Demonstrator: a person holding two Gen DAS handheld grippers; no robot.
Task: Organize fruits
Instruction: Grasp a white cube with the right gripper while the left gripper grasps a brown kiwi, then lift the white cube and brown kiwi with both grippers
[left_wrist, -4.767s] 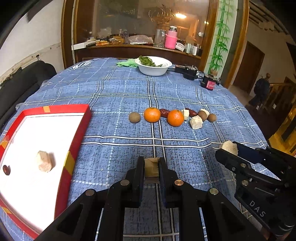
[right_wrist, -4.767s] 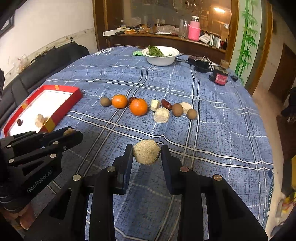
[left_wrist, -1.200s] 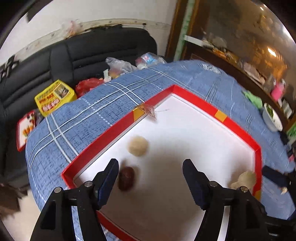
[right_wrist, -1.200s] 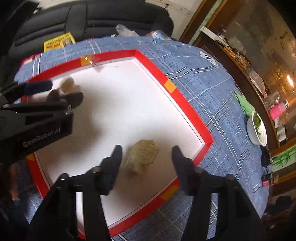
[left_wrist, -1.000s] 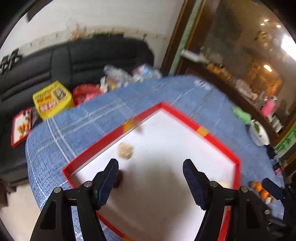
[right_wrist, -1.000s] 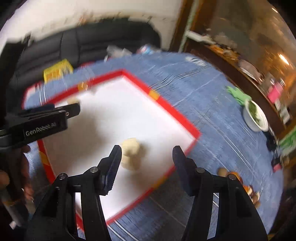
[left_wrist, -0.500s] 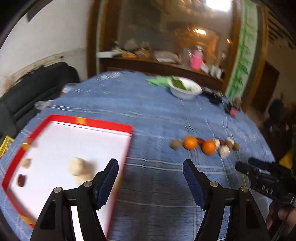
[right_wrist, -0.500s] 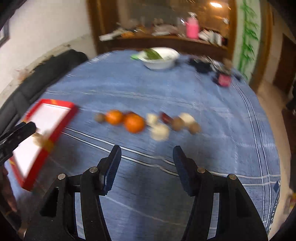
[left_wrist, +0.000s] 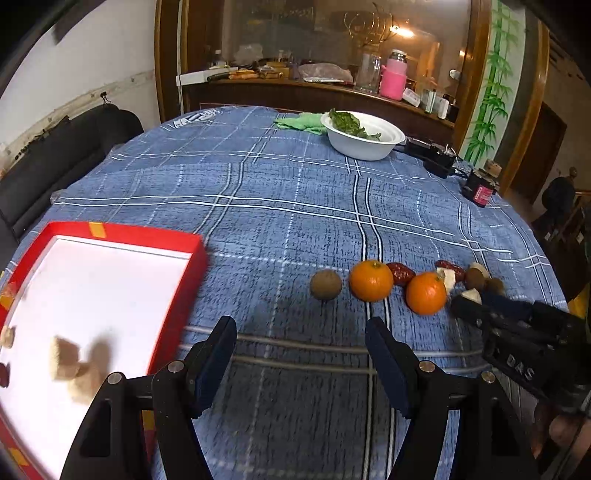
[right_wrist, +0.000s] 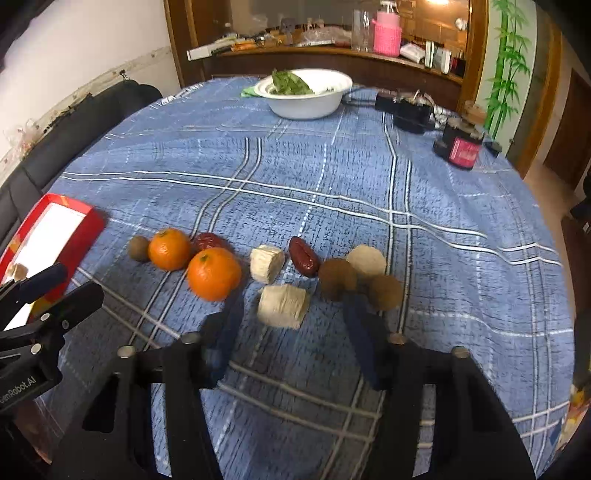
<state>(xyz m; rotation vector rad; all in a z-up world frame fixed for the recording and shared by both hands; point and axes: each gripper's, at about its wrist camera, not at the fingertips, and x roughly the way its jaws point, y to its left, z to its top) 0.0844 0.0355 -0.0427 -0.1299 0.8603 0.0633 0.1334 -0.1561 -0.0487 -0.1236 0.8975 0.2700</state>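
Blue checked cloth (left_wrist: 280, 206) covers the round surface under both tools. The left gripper (left_wrist: 301, 352) hangs level over the near cloth, pointed toward the far side, its jaws spread wide and holding nothing; the red tray (left_wrist: 177, 321) lies just to its left. On the tray's white floor sit two pale beige chunks (left_wrist: 75, 363), blurred, with a smaller pale bit and a dark red piece at the left edge.

The right gripper (right_wrist: 291, 314) is low over the fruit row, tilted slightly down, its jaws released and standing either side of a pale cut block (right_wrist: 282, 305), not touching it. Its right finger overlaps the foot of a brown kiwi (right_wrist: 337, 278); a second brown kiwi (right_wrist: 386, 292) sits just right of that finger.

Beyond the block, left to right: a small brown fruit (right_wrist: 138, 248), two oranges (right_wrist: 213, 273) touching each other, a red date (right_wrist: 211, 240) behind them, another pale block (right_wrist: 266, 263), a second red date (right_wrist: 303, 256), and a pale round slice (right_wrist: 366, 261) behind the kiwis.

A white bowl (right_wrist: 306, 101) with greens stands at the far side, well apart.
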